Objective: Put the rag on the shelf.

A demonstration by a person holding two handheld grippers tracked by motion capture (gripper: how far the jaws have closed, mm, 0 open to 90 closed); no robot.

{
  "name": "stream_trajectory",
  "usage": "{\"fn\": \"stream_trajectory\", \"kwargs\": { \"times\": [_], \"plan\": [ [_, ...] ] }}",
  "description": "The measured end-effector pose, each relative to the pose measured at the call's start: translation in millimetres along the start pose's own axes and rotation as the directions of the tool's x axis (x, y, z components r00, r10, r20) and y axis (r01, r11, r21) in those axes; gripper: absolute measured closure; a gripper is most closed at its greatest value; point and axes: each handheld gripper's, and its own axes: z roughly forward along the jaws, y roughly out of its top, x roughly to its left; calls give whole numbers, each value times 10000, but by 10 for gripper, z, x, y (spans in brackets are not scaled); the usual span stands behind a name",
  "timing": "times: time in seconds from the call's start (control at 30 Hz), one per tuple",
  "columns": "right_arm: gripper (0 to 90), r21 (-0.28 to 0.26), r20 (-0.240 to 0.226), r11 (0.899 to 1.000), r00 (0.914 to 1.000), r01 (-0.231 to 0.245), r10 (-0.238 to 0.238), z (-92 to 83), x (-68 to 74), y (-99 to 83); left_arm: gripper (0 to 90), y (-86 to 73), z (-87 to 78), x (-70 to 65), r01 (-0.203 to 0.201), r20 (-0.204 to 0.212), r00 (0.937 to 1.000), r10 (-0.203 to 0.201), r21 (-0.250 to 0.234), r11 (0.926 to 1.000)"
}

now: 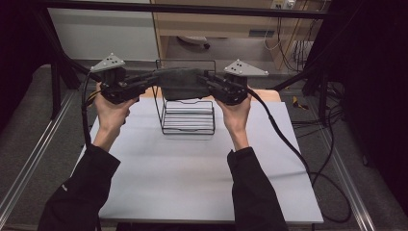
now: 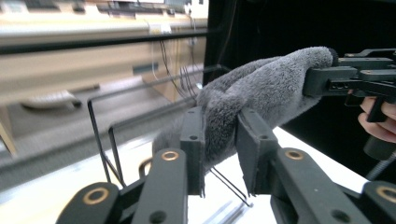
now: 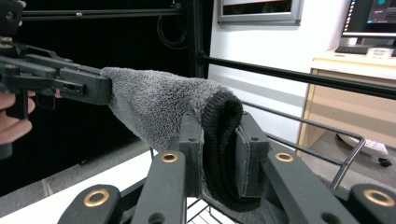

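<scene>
A grey fluffy towel (image 1: 180,83) hangs stretched between my two grippers, above a black wire rack (image 1: 187,120) at the far middle of the white table (image 1: 192,168). My left gripper (image 1: 156,79) pinches the towel's left end; in the left gripper view the towel (image 2: 271,84) fills the gap between its jaws (image 2: 222,135). On the other end my right gripper (image 1: 207,79) is shut, and the right gripper view shows a thick fold of towel (image 3: 159,100) squeezed between its pads (image 3: 219,135). Each gripper view also shows the other gripper (image 2: 327,79) (image 3: 88,86) biting the far end.
The rack's tall wire frame (image 2: 100,140) rises just beyond and below the towel. A black bar of the surrounding frame (image 1: 192,8) runs across behind the table. Cables (image 1: 288,144) trail off the table's right side. Wooden furniture (image 1: 216,24) stands behind.
</scene>
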Motion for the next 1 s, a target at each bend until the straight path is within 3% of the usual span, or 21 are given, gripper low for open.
{"fn": "stream_trajectory", "kwargs": {
  "times": [0.23,0.4,0.57,0.8,1.0],
  "plan": [
    [759,17,-127,10000,9999,22,-21,-25,7,-74,793,208,-65,42,163,-433,9989,-157,137,9998],
    [754,64,-192,10000,9998,44,-43,-34,21,-105,851,290,62,45,486,-239,9986,-474,546,9973],
    [742,128,-262,9998,9996,144,-140,-43,24,-134,876,261,211,17,501,-102,9987,-493,1075,9929],
    [695,359,-440,9993,9990,100,-84,-88,16,-179,884,160,229,-1,592,371,9972,-648,1356,9890],
    [603,634,-572,9980,9984,77,-41,-127,27,-182,893,68,241,-51,223,451,9985,-304,1713,9850]
  ]
}}
